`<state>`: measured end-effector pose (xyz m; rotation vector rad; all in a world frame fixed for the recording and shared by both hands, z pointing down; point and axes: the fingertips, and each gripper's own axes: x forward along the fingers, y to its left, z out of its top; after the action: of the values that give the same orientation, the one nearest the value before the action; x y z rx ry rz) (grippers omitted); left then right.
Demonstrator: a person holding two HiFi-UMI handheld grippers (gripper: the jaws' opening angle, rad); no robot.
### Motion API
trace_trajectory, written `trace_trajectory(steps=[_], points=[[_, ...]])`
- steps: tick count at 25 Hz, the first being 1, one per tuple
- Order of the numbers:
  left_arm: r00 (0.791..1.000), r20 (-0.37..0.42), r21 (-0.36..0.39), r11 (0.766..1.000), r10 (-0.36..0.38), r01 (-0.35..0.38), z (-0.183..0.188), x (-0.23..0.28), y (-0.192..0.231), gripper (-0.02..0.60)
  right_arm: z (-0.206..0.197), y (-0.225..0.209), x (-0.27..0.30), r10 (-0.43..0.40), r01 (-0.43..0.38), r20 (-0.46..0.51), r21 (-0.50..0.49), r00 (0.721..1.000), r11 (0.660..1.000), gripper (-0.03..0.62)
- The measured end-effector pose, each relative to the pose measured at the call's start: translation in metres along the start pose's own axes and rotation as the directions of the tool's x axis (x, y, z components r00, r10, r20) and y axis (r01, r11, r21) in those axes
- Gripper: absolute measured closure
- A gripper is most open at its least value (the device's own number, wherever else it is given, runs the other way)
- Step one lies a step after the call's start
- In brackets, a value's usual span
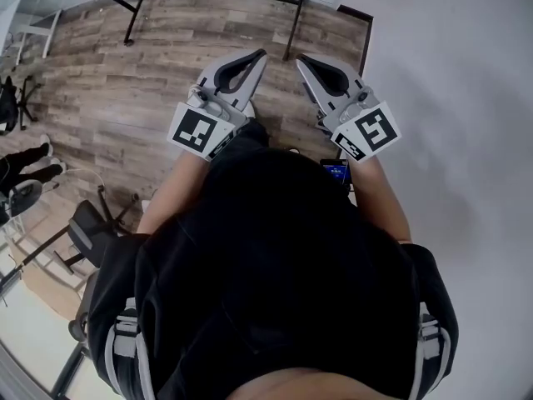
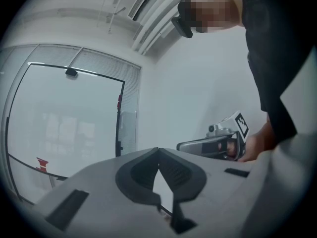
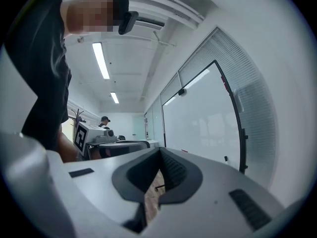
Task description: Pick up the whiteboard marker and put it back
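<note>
No whiteboard marker shows clearly in any view. My left gripper (image 1: 258, 54) and right gripper (image 1: 301, 59) are held side by side in front of the person's chest, above the wooden floor. Both are shut with their tips touching and nothing between them. In the left gripper view the left gripper (image 2: 158, 149) points towards a whiteboard (image 2: 64, 123) with a small red item (image 2: 42, 163) low on it; I cannot tell what the item is. In the right gripper view the right gripper (image 3: 159, 149) points along the same whiteboard (image 3: 203, 118).
A white wall (image 1: 458, 73) runs along the right, close to the right gripper. Black stand legs (image 1: 133, 15) rest on the wooden floor (image 1: 125, 98) ahead. An office chair (image 1: 87, 232) stands at the left. Another person (image 3: 104, 122) stands far off.
</note>
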<state>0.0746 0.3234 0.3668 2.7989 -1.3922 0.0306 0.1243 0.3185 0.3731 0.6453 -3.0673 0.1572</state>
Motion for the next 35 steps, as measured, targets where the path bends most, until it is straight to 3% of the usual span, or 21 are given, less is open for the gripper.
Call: trace_trajectory(steps=[19, 35], points=[[0.995, 0.012, -0.032, 0.994, -0.101, 0.102, 0.008, 0.026, 0.183, 0.577, 0.021, -0.058, 0.170, -0.064, 0.063, -0.051, -0.029, 0.997, 0.998, 0.599], [0.985, 0.003, -0.065, 0.983, -0.173, 0.173, -0.001, 0.045, 0.232, 0.577, 0.020, -0.088, 0.220, -0.125, 0.125, -0.056, 0.000, 0.991, 0.992, 0.599]])
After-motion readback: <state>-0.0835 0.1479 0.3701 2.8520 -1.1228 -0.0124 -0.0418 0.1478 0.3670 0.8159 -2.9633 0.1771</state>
